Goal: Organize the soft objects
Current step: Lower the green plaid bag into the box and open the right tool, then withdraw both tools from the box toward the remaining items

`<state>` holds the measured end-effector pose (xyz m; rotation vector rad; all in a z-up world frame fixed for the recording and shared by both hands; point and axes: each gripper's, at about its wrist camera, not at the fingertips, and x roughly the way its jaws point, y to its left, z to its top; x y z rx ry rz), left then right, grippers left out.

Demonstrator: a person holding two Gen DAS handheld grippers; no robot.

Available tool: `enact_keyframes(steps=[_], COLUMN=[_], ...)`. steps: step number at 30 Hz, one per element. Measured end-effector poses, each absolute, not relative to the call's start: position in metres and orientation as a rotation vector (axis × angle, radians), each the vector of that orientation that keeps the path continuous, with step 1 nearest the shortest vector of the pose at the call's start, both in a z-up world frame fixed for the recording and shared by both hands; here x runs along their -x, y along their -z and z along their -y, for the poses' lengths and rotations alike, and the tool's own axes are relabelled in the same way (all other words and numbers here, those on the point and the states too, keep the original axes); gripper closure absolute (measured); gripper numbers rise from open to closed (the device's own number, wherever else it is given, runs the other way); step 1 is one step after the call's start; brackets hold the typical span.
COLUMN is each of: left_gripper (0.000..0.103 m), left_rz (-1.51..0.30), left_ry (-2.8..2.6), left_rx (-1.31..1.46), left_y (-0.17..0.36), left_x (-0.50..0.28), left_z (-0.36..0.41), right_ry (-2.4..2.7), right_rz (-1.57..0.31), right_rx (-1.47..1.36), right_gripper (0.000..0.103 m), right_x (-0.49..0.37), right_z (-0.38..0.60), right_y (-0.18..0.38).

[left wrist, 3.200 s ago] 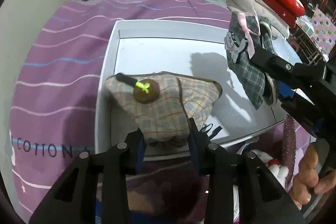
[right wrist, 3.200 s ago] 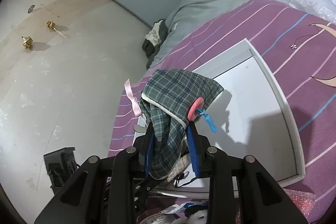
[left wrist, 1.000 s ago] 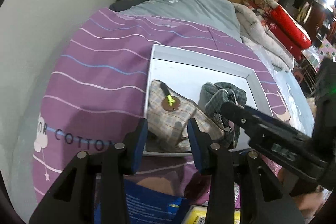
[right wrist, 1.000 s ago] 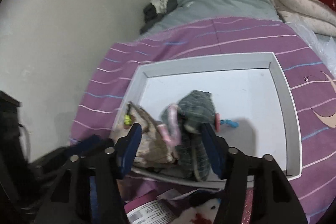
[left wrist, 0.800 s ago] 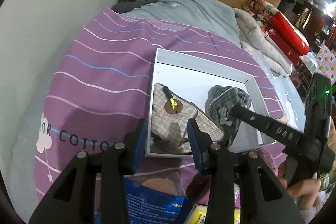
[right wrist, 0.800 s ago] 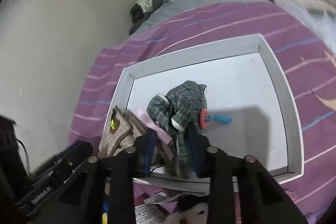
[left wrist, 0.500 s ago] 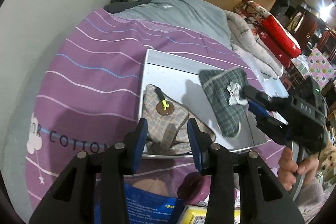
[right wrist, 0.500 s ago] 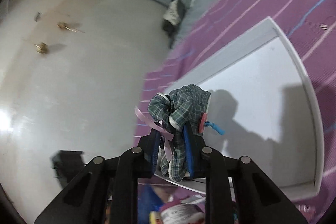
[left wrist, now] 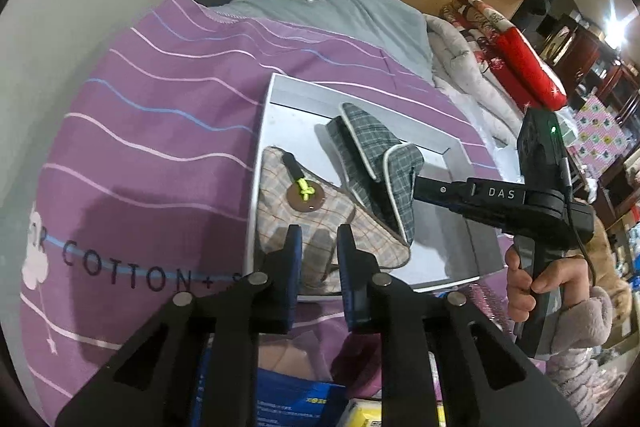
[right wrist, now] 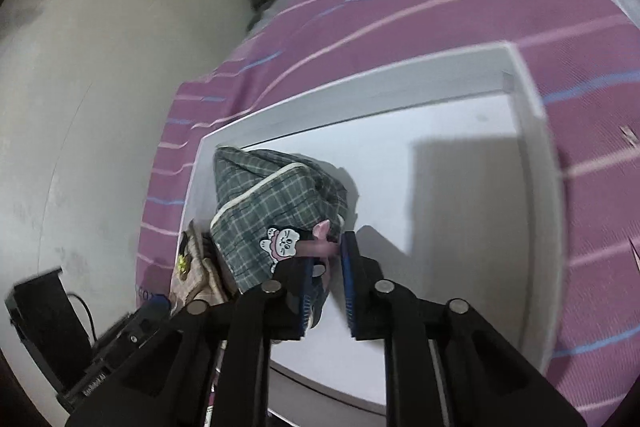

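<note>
Left wrist view: white tray holds beige plaid pouch, right gripper pinching green plaid pouch above it, left gripper parted, empty, near tray's edge.

Both close views share tray.

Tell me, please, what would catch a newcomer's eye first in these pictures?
Probably the green plaid pouch with a cartoon patch, held in the right gripper above the white tray. Next, the beige plaid pouch with a brown round patch lies in the tray's near left corner, just beyond the open left gripper. Everything sits on a purple striped bedspread.
</note>
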<state>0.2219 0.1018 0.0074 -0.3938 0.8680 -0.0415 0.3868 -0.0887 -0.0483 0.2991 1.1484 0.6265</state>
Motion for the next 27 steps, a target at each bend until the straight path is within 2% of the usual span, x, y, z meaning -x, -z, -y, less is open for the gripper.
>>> enact_keyframes(steps=[10, 17, 27], left_gripper=[0.084, 0.084, 0.084], left_rz=[-0.858, -0.863, -0.886], left_ry=[0.012, -0.001, -0.024], left_rx=[0.387, 0.361, 0.345], left_y=[-0.009, -0.009, -0.014], left_x=[-0.218, -0.217, -0.213], left_z=[-0.107, -0.105, -0.105], right_ry=[-0.699, -0.661, -0.61], right_rz=[-1.085, -1.068, -1.031], right_rx=[0.018, 0.061, -0.036], right_gripper=[0.093, 0.093, 0.093], right_x=[-0.374, -0.365, -0.349], right_z=[0.038, 0.031, 0.05], right_y=[0.04, 0.037, 0.018])
